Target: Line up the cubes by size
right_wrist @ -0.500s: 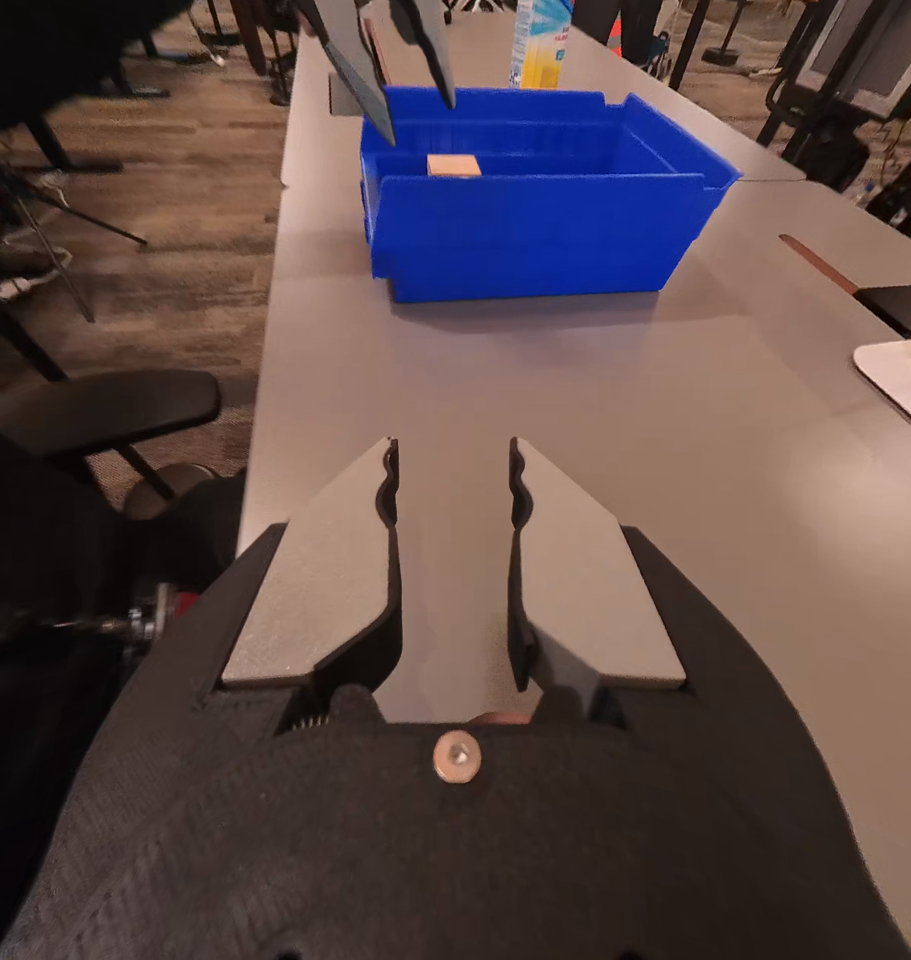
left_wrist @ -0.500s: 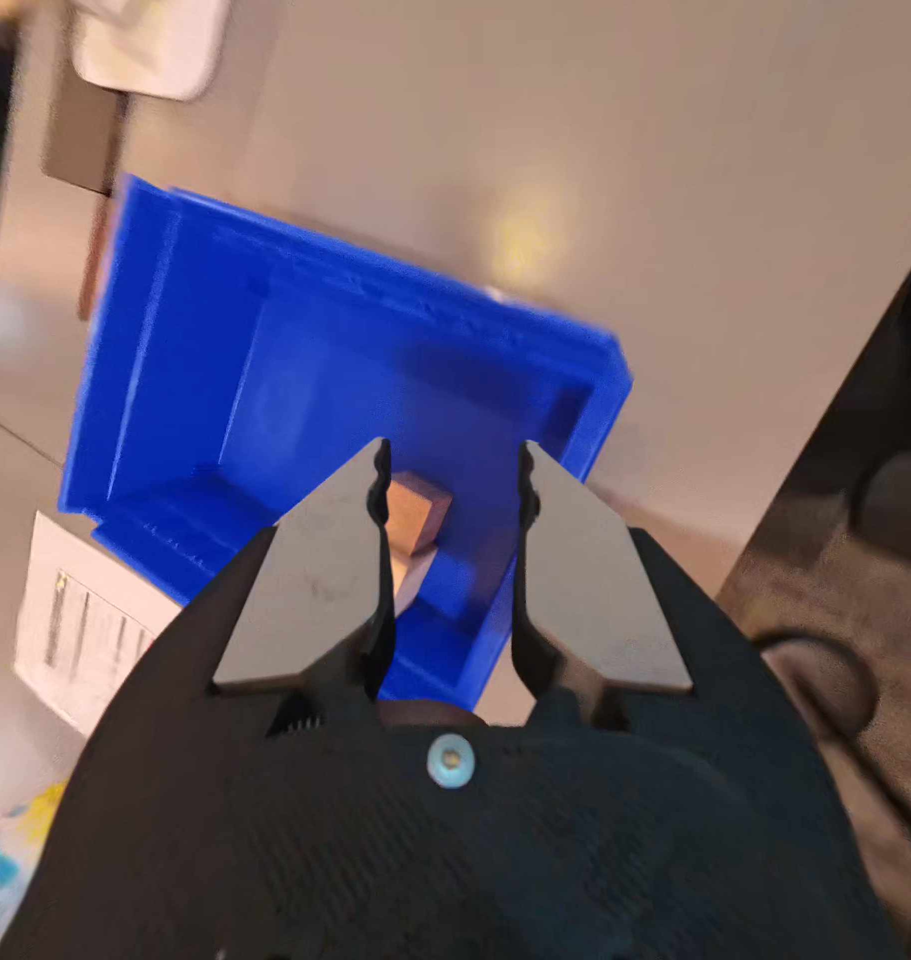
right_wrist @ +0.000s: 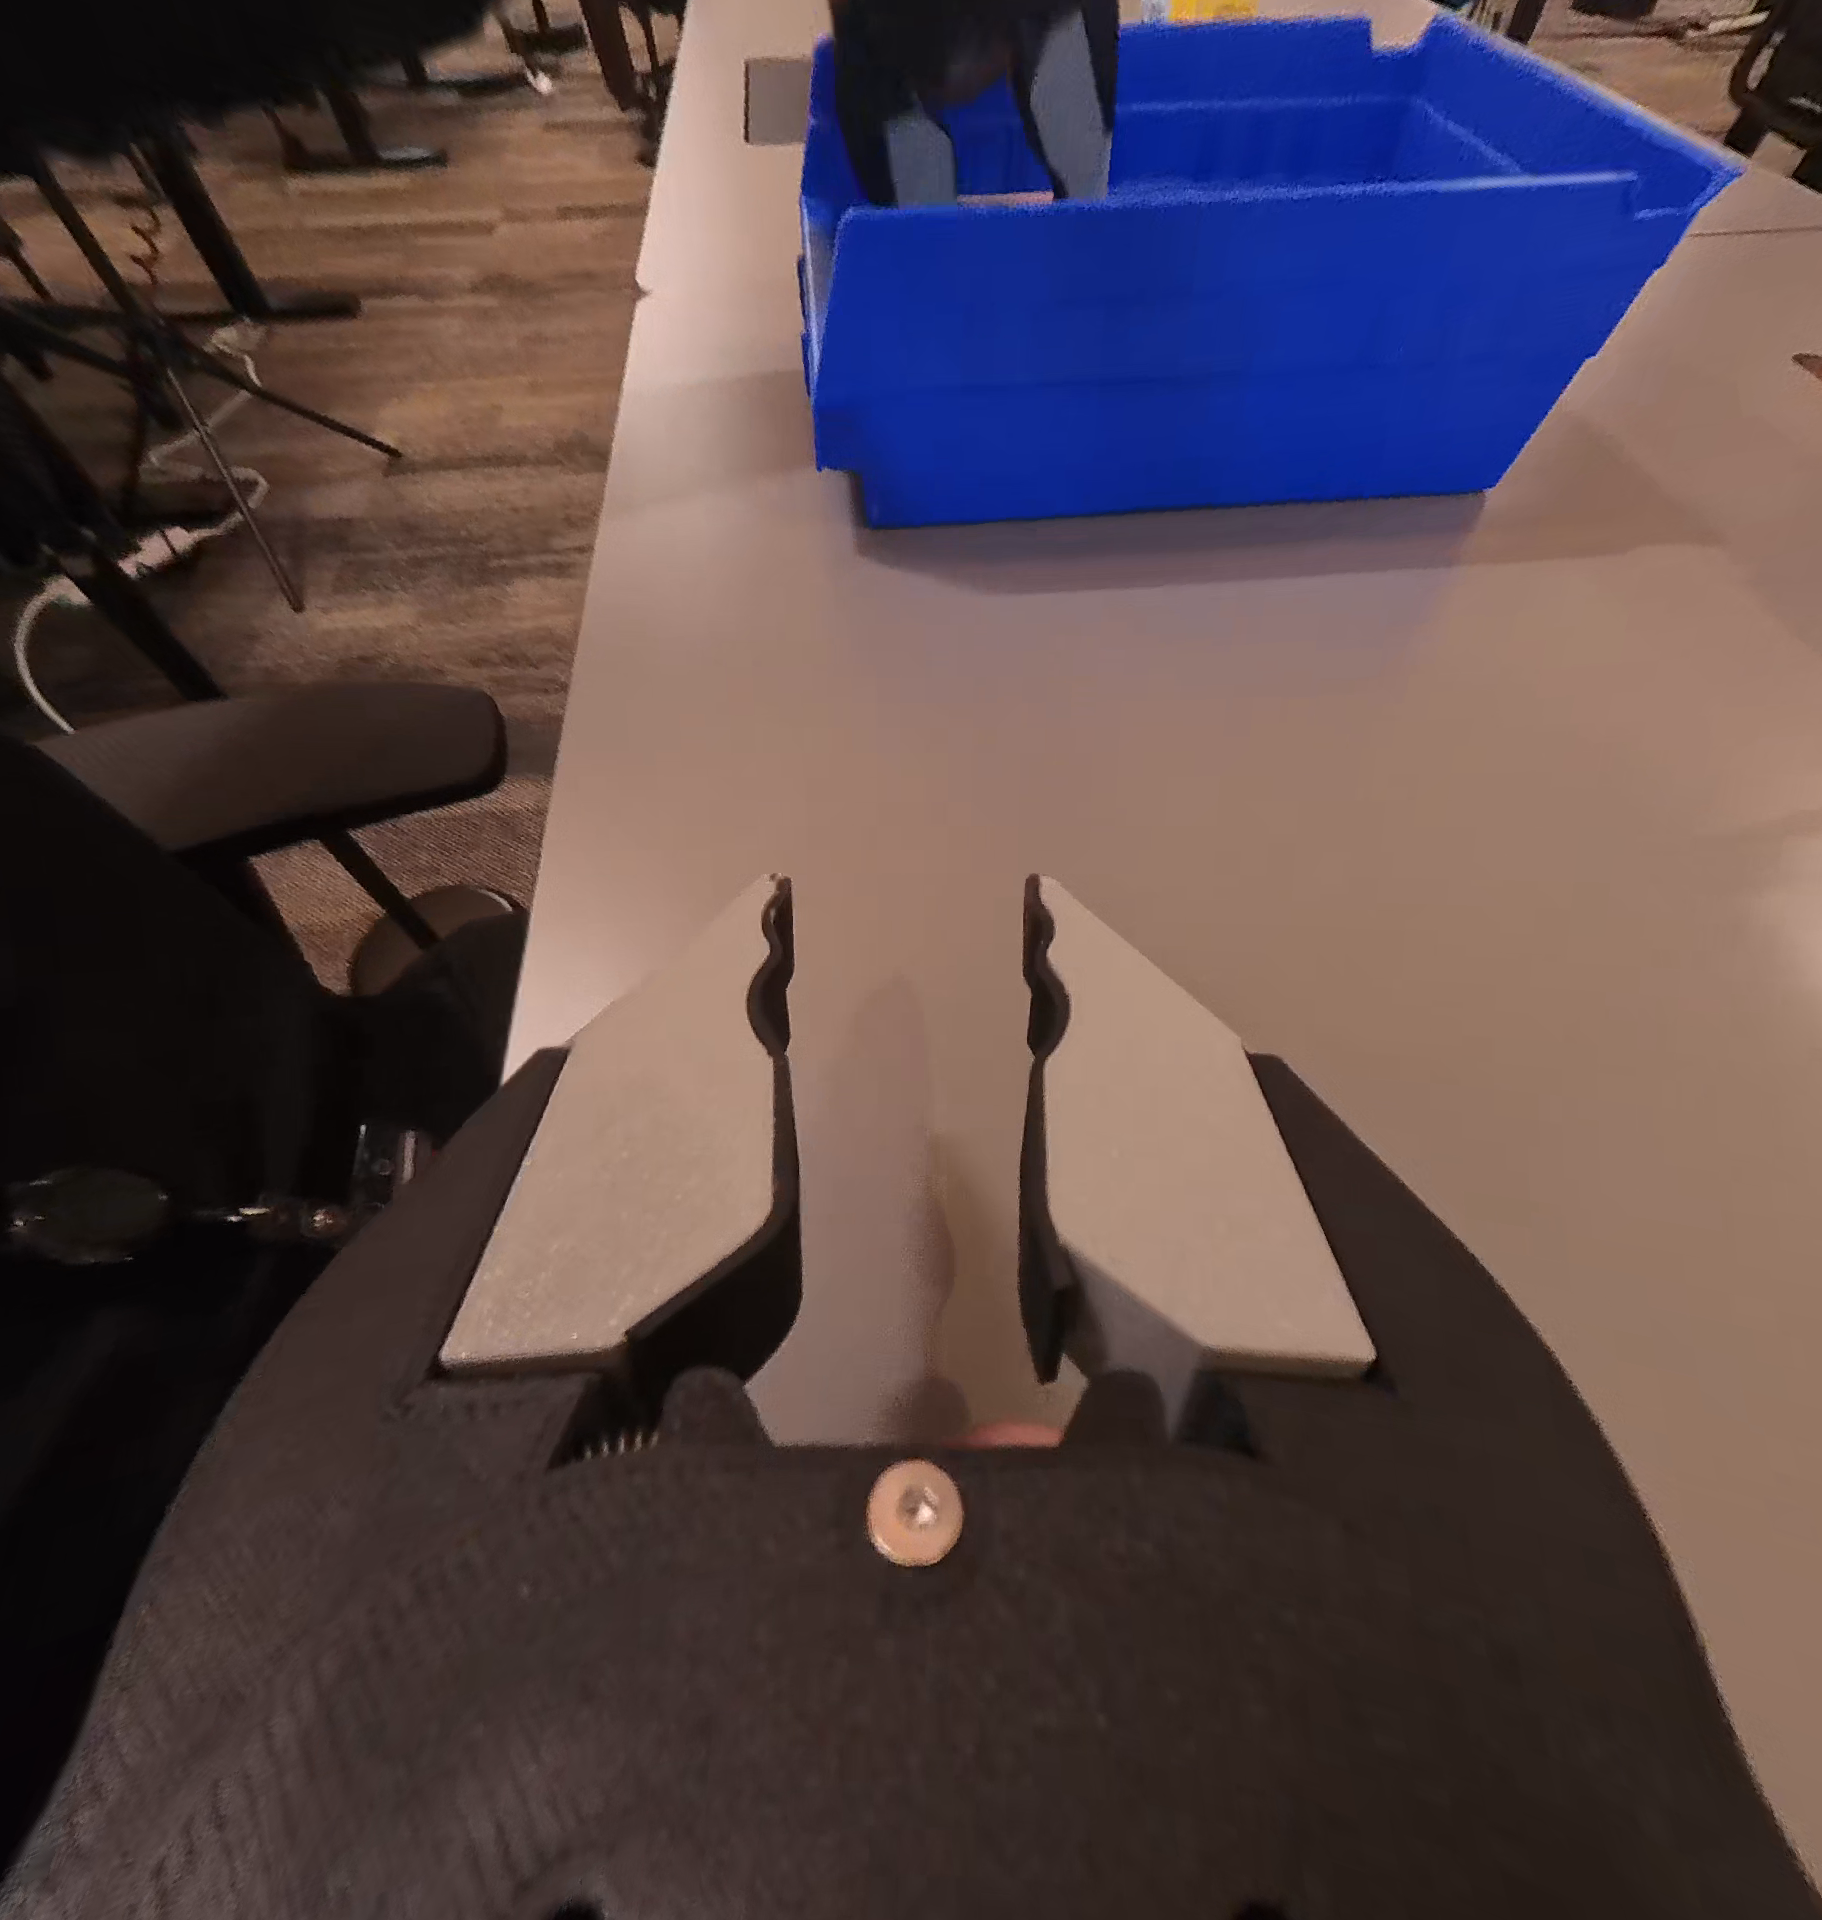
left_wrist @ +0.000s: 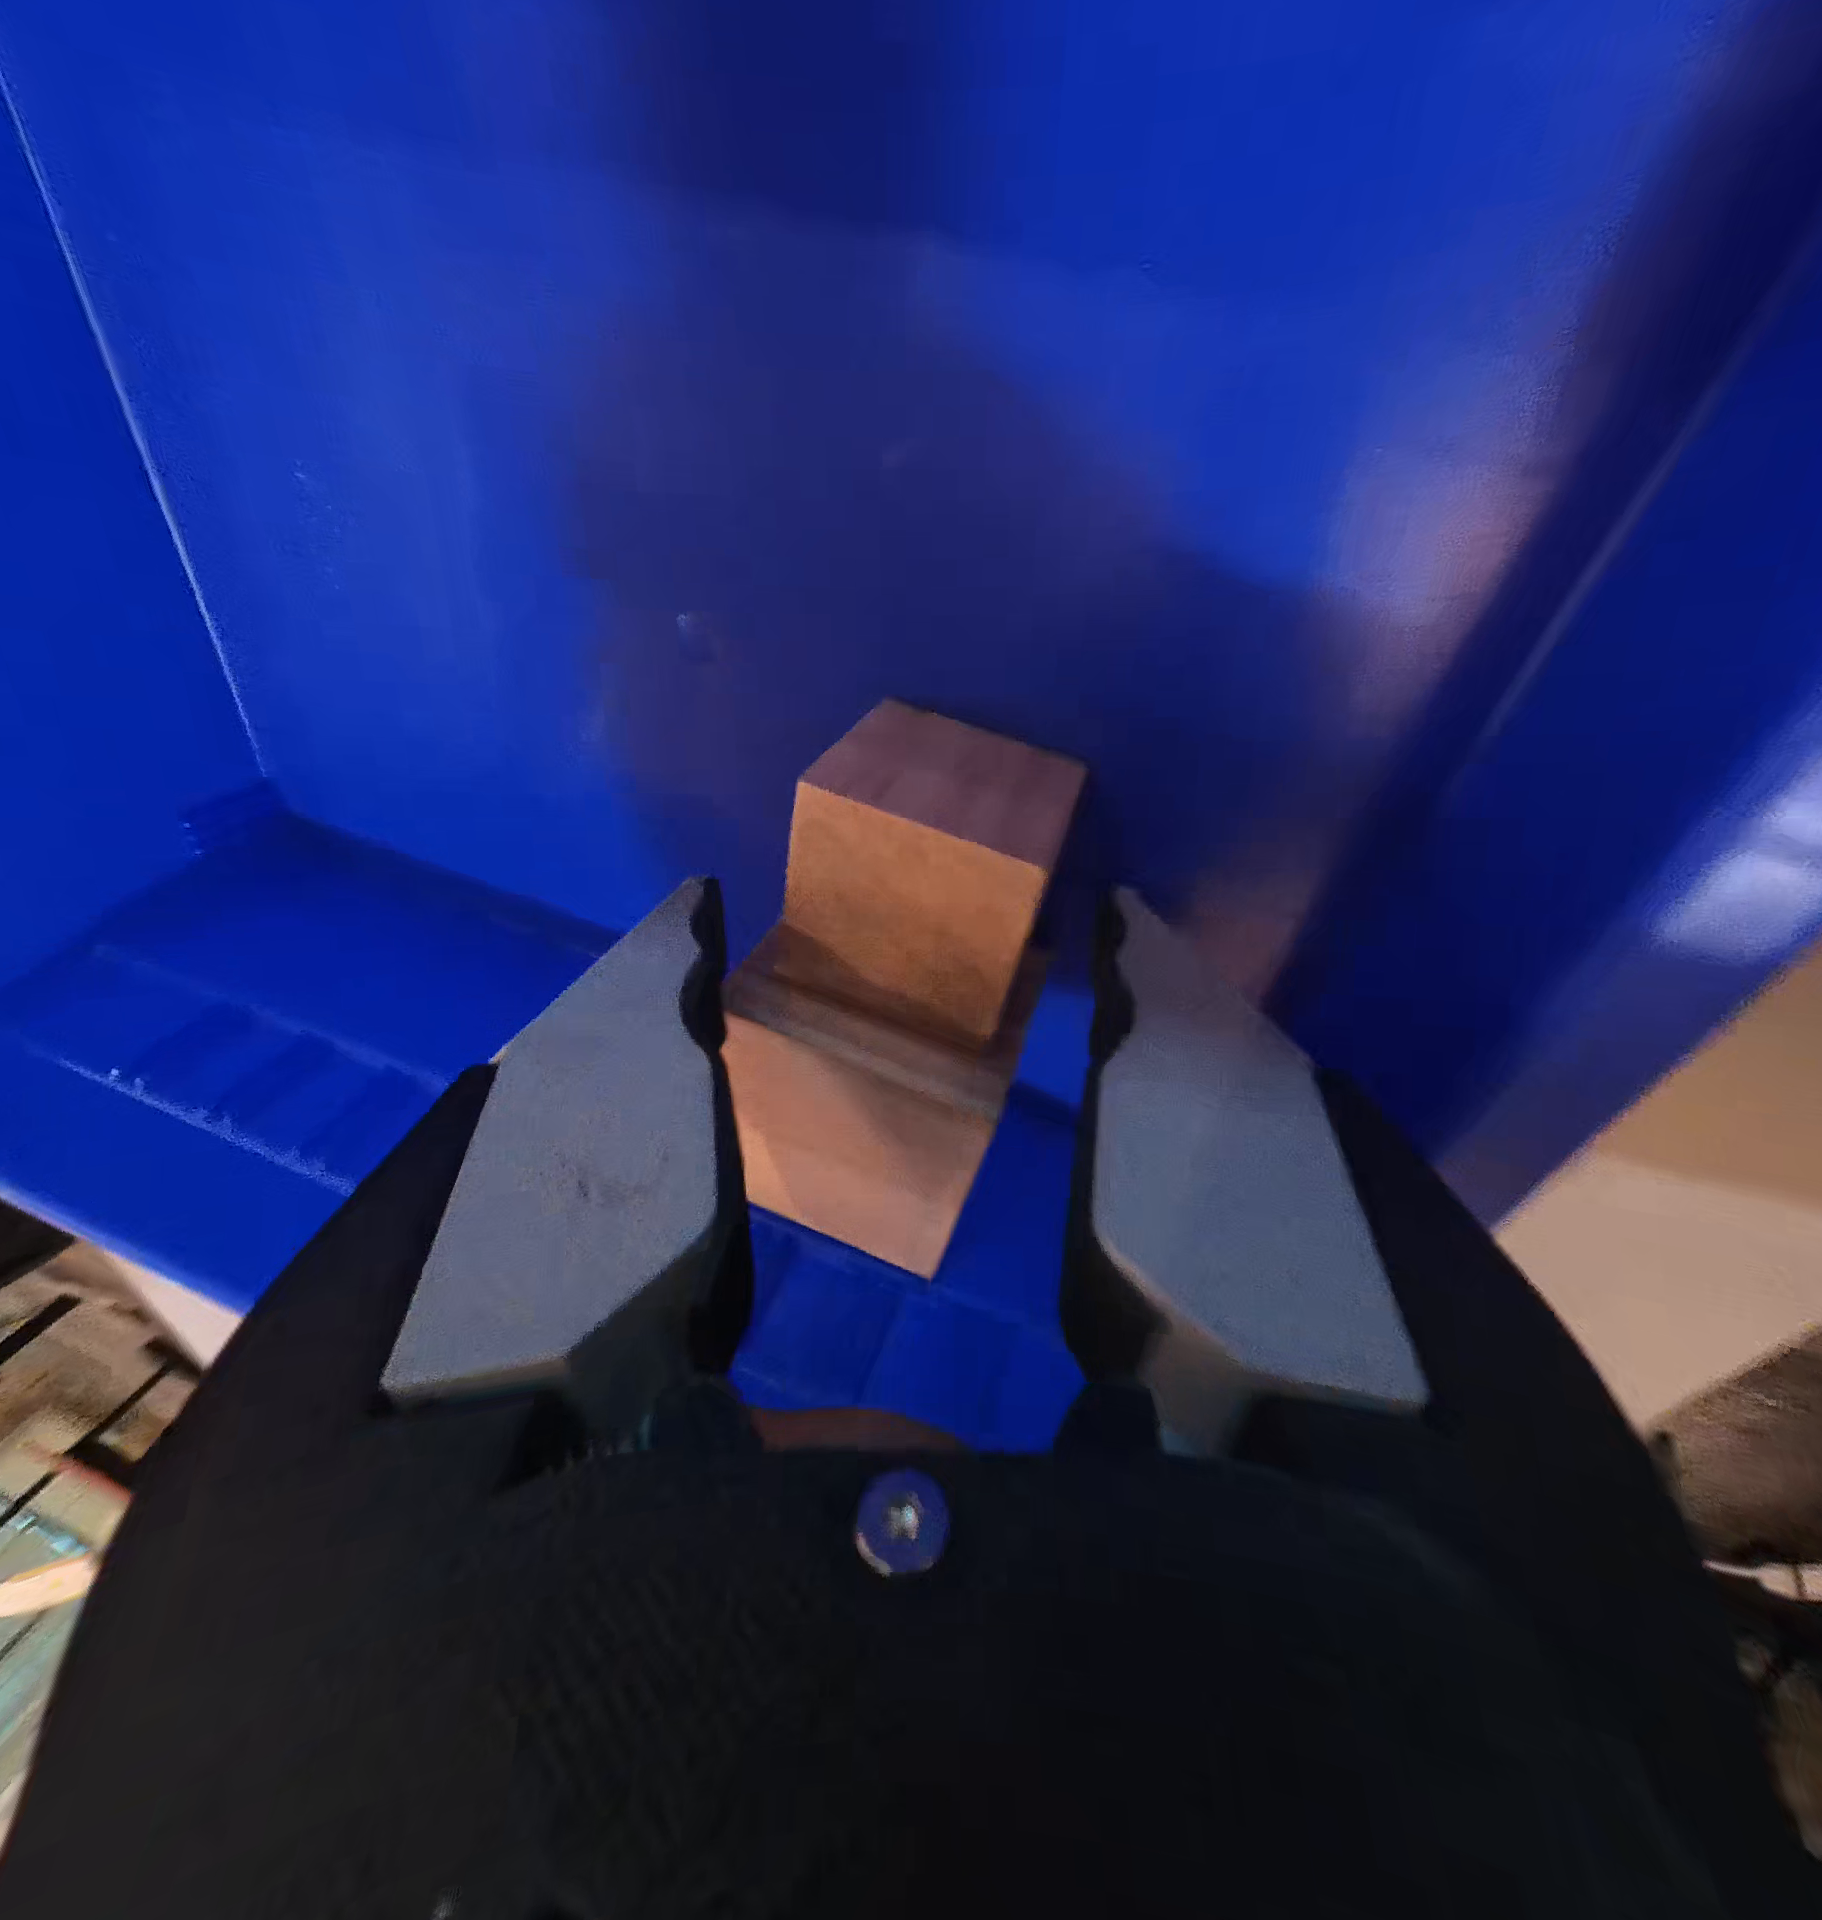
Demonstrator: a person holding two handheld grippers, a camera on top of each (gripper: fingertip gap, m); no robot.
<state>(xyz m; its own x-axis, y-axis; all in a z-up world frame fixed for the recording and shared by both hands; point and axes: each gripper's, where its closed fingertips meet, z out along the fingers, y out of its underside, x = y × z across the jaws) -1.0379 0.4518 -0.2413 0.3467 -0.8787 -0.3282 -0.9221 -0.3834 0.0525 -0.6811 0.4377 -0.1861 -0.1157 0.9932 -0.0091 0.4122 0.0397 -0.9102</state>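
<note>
Two wooden cubes sit stacked inside the blue bin [left_wrist: 990, 416], directly ahead of your left hand-held gripper [left_wrist: 907, 914]. The smaller cube [left_wrist: 917, 894] rests on top of the larger cube [left_wrist: 855, 1153], set toward the larger one's far side. The larger cube lies partly between your left fingers [left_wrist: 574, 1174], close to the left one; whether it touches is unclear. Your left hand-held gripper is spread wide and has hold of nothing; the smaller cube stands just beyond its tips, centred in the gap.

From your right wrist view, the bin [right_wrist: 1198, 364] stands on the grey table [right_wrist: 1302, 831], well ahead of your right hand-held gripper [right_wrist: 907, 904]. Your left hand-held gripper [right_wrist: 990, 177] reaches down into the bin's left end, where only a sliver of a wooden cube [right_wrist: 1000, 197] shows above the near wall. Your right hand-held gripper hangs low over bare table near the table's left edge, fingers parted, holding nothing. Left of it, off the table, a chair armrest [right_wrist: 283, 748] stands over the wood-pattern floor [right_wrist: 419, 416].
</note>
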